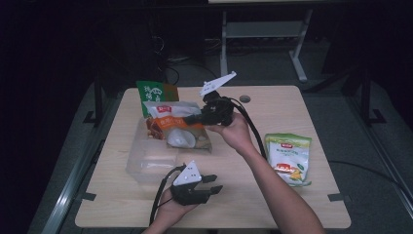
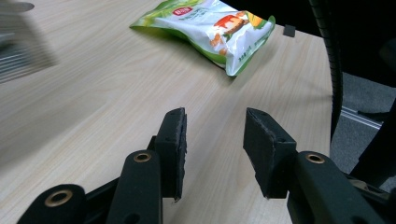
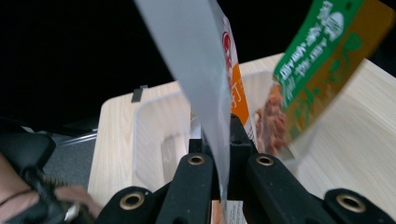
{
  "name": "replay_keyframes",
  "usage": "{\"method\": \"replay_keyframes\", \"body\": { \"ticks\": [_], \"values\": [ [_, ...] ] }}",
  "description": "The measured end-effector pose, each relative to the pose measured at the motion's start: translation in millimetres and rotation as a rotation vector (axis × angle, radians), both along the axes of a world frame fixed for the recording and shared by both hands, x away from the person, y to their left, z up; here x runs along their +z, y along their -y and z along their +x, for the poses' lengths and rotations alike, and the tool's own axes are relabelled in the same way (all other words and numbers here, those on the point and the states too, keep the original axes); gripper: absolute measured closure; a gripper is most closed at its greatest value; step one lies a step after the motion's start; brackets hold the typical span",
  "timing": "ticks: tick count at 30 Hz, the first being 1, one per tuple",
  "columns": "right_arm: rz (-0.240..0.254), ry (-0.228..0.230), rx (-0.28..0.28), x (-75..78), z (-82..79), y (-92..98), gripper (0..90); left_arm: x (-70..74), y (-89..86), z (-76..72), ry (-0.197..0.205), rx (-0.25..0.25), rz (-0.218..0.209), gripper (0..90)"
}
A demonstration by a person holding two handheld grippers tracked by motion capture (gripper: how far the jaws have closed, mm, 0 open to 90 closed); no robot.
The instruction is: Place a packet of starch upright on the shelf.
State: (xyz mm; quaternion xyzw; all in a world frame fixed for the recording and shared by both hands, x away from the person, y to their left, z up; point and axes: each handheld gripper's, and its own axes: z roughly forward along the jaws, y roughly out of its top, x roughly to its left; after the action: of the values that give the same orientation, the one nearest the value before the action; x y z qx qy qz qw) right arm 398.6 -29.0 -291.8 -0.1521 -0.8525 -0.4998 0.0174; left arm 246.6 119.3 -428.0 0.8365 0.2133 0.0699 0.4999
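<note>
two grippers over one light wood table (image 1: 272, 195). clear plastic bin (image 1: 146, 163) sits left of centre, green-and-orange pouch (image 1: 156, 93) standing at its far edge. right gripper (image 1: 192, 118) is clamped on the edge of an orange-and-white snack bag (image 1: 178, 131), holding it above the bin. green-and-white snack bag (image 1: 288, 158) lies flat on the table's right side, well apart from the bin. left gripper (image 1: 214, 183) hangs near the front edge, jaws parted, nothing between them.
</note>
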Motion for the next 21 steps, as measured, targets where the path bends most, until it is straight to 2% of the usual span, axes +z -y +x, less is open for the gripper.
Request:
{"method": "replay_keyframes", "body": {
  "ticks": [2, 6, 8, 13, 17, 21],
  "values": [
    [0.005, -0.005, 0.006, 0.4, 3.3, -10.9, 89.8, -0.5, 0.3, -0.6, -0.002, 0.002, -0.011, 58.5],
    [0.019, -0.004, 0.025, -2.1, 9.9, -31.5, 89.8, -0.9, -1.2, -1.8, -0.008, 0.007, -0.006, 58.1],
    [0.012, -0.008, 0.031, -3.4, 11.3, -41.1, 89.8, -0.7, -2.7, -1.8, -0.012, 0.013, -0.013, 58.0],
    [0.017, -0.03, 0.05, -11.3, 16.5, -65.6, 89.8, 0.9, -6.3, -1.3, 0.0, 0.022, -0.009, 57.7],
    [0.027, -0.042, 0.046, -20.0, 19.1, -78.1, 89.8, 1.4, -6.9, -2.5, 0.005, 0.034, -0.015, 56.6],
    [0.016, -0.052, 0.051, -25.9, 21.6, -88.0, 89.8, 0.6, -7.7, -2.5, 0.006, 0.031, -0.011, 56.4]
  ]
}}
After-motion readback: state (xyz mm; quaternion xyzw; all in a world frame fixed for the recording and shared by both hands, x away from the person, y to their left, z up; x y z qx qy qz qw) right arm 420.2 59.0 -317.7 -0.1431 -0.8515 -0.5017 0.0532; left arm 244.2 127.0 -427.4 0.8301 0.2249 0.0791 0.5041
